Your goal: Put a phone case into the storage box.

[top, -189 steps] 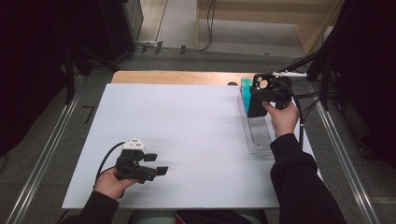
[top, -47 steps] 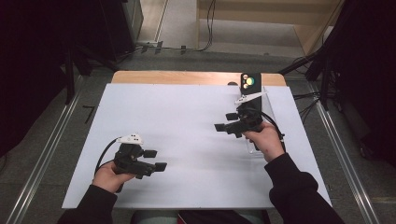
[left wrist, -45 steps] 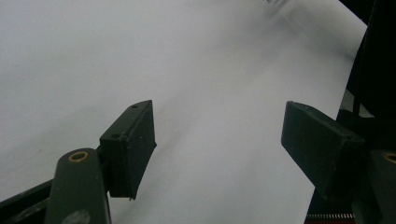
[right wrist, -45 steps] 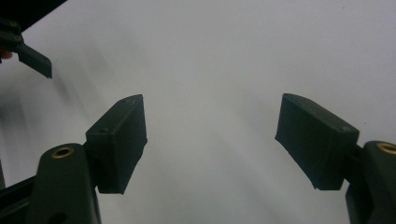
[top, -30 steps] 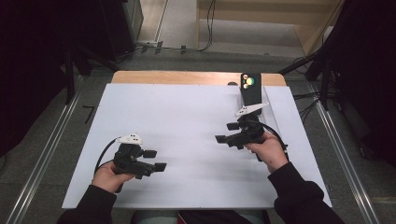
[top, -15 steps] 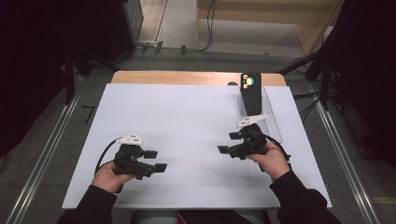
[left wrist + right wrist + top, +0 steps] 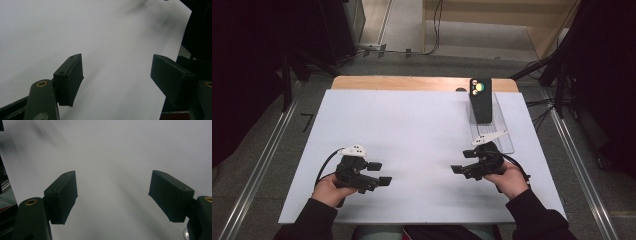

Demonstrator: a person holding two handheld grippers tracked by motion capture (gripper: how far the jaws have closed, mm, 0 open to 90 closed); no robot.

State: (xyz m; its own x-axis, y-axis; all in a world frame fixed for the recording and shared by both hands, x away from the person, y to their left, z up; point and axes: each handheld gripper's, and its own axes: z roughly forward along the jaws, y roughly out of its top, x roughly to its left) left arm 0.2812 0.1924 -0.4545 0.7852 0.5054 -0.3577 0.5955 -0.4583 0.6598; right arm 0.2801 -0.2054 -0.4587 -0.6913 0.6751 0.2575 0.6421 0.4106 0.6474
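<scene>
High view: one black box [image 7: 481, 100] standing upright at the far end of one clear tray [image 7: 504, 142], far right of the white tabletop [image 7: 412, 125]; three coloured dots on its top face. Right claw [image 7: 460, 170] near the tray's near end, jaws apart, nothing between them, well apart from the box. Left claw [image 7: 381, 175] low over the near left of the tabletop, jaws apart, empty. Two claws, one box, one tray counted.

Left gripper view: left claw [image 7: 116, 82] with two black pads [image 7: 70, 78] spread wide over bare white surface; nothing held.

Right gripper view: right claw [image 7: 112, 197] likewise spread, white surface blurred beneath, nothing held.

Judgement: box looks rigid, smooth-sided, probably light; tall and narrow, so liable to tip. Best taken across the two narrow side faces, mid-height. Tray looks thin and slippery.
</scene>
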